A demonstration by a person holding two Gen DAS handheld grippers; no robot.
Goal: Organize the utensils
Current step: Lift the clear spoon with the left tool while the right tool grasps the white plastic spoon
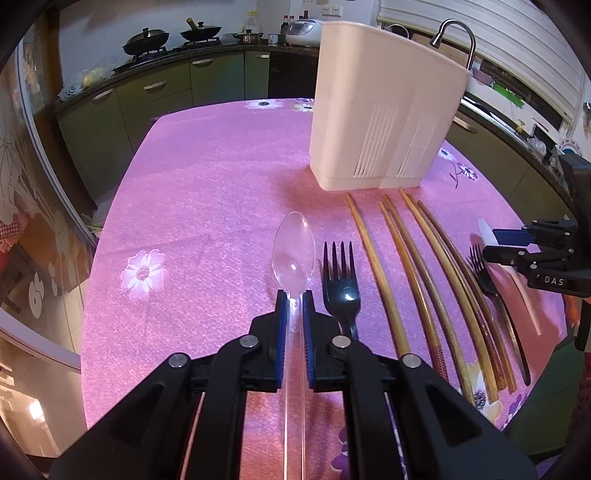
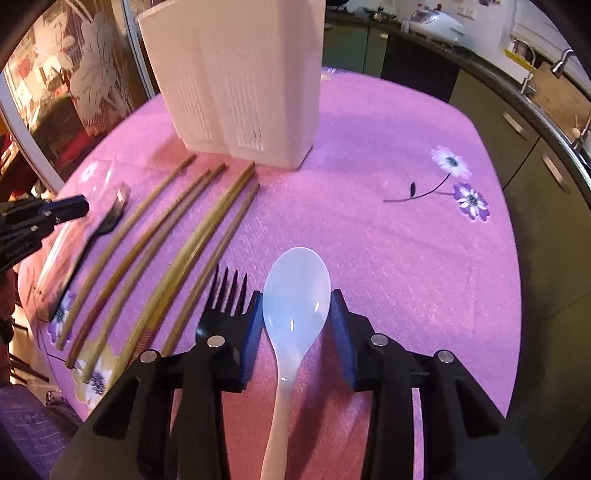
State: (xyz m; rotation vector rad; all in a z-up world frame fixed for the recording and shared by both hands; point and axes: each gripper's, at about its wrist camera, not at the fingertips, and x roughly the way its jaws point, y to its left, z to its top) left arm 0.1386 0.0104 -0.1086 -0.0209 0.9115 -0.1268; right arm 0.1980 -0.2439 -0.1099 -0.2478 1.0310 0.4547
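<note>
My left gripper point(image 1: 293, 301) is shut on the handle of a clear plastic spoon point(image 1: 293, 249), whose bowl points ahead over the pink tablecloth. A black fork point(image 1: 340, 280) lies just right of it. Several wooden chopsticks point(image 1: 417, 273) lie in a row further right. My right gripper point(image 2: 297, 306) is open, its fingers on either side of a white spoon point(image 2: 295, 295) lying on the cloth. A second black fork point(image 2: 225, 291) lies by its left finger. A white utensil holder point(image 1: 384, 107) stands upright behind the chopsticks; it also shows in the right wrist view point(image 2: 236, 74).
The table has a pink flowered cloth point(image 1: 207, 206). Kitchen counters with woks point(image 1: 147, 38), a rice cooker point(image 1: 304, 31) and a sink tap point(image 1: 456, 40) surround it. The right gripper shows at the right edge of the left wrist view point(image 1: 532, 251).
</note>
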